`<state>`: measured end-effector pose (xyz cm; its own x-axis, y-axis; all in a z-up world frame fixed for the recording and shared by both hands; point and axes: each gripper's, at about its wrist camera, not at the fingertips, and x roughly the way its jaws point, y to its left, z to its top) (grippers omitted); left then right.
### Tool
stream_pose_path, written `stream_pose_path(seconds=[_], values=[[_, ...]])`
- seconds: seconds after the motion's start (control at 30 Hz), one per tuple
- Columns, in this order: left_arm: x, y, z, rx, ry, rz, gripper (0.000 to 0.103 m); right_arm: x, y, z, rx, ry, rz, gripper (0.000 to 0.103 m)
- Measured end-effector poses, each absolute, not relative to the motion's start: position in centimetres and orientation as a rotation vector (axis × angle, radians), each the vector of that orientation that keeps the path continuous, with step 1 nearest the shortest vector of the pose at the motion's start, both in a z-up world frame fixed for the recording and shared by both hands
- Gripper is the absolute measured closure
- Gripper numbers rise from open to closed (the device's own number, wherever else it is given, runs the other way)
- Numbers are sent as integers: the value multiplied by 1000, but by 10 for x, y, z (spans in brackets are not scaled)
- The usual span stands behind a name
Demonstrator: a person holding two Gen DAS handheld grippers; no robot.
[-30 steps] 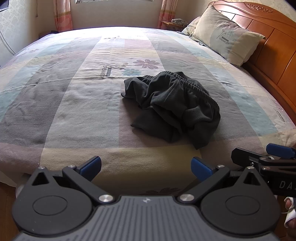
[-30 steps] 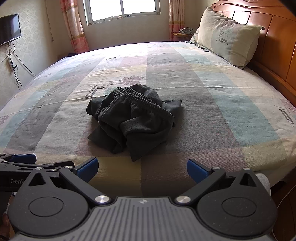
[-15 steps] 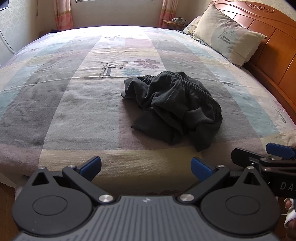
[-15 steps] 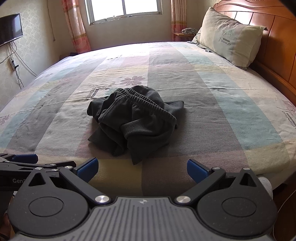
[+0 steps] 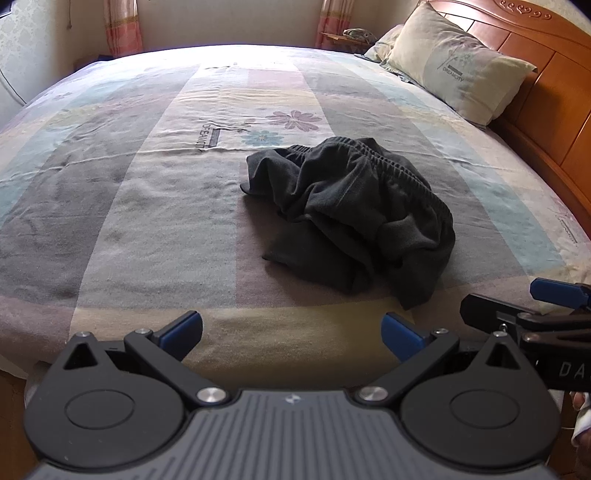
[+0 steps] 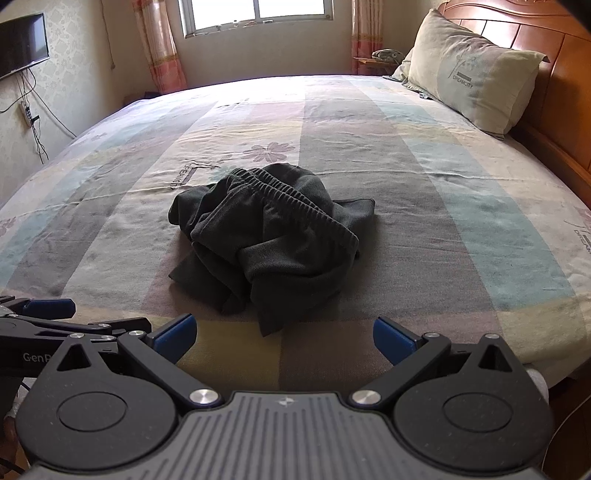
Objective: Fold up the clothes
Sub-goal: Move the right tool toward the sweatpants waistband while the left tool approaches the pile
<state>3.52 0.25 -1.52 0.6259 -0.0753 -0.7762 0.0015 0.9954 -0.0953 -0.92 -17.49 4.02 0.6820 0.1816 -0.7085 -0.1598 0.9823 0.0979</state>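
Observation:
A crumpled dark grey garment with an elastic waistband [image 5: 354, 210] [image 6: 269, 240] lies in a heap on the bed's patchwork sheet [image 5: 147, 206] [image 6: 424, 206]. My left gripper [image 5: 291, 332] hovers over the near edge of the bed, open, nothing between its blue-tipped fingers; the heap lies ahead and to its right. My right gripper [image 6: 284, 332] is also open and empty, with the heap straight ahead of it. Each gripper shows at the edge of the other's view: the right one [image 5: 517, 306] and the left one [image 6: 74, 317].
A pillow [image 5: 454, 62] [image 6: 472, 77] leans on the wooden headboard [image 5: 554, 96] [image 6: 554, 74] at the right. Far off are a window [image 6: 258, 14], curtains and a bedside stand. A wall TV [image 6: 22, 44] hangs at the left. A hand [image 5: 581, 424] shows at the lower right.
Both grippers have crept a little forward toward the bed and the heap looks slightly nearer. The garment has not moved and both stay open.

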Motion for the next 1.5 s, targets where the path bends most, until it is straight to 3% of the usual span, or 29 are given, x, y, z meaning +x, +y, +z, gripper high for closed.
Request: stream_pose_path(seconds=[1.03, 1.5], values=[[150, 14, -56, -149, 995, -88, 1, 106, -183, -21, 46, 957, 206, 0], [218, -12, -47, 31, 944, -107, 1, 103, -205, -24, 33, 842, 244, 0]])
